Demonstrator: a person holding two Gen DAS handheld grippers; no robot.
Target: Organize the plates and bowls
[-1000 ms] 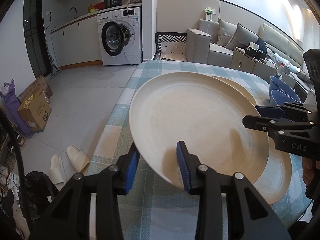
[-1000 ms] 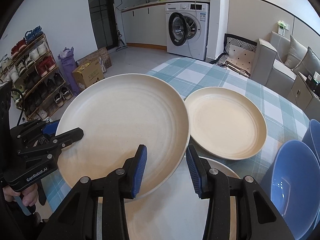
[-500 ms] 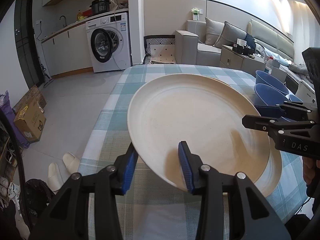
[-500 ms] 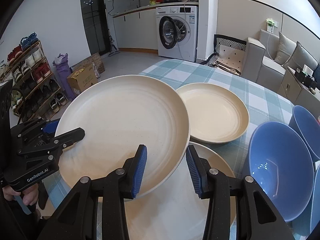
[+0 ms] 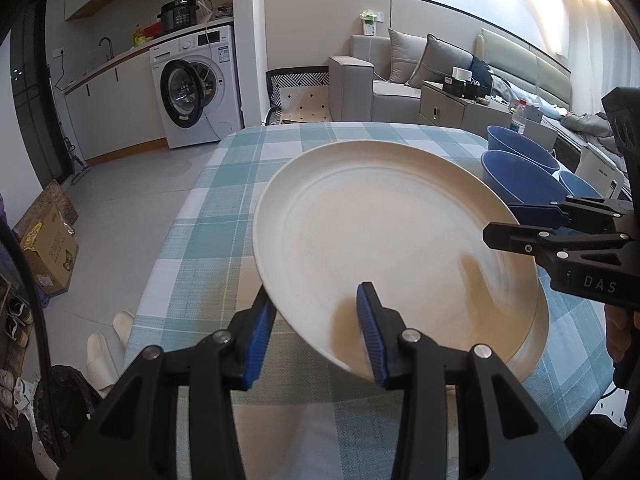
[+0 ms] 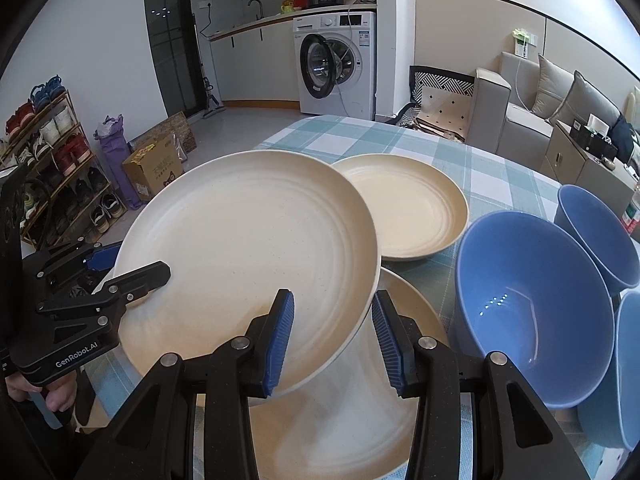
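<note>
The large cream round plate [image 6: 248, 248] is held tilted in the air between both tongs, just above a second cream plate lying flat on the checked-cloth bench [image 5: 224, 216]. That lower plate [image 6: 344, 412] is the landmark: the held plate sits over its left part, offset, so it likely needs to shift right and level out. The left tongs [image 5: 316, 332] grip its near-left rim; the right tongs [image 6: 332, 336] straddle its right rim, contact unclear. A smaller cream plate [image 6: 416, 208] lies beyond, blue plastic bowls [image 6: 536, 304] to the right, partly cut off.
</note>
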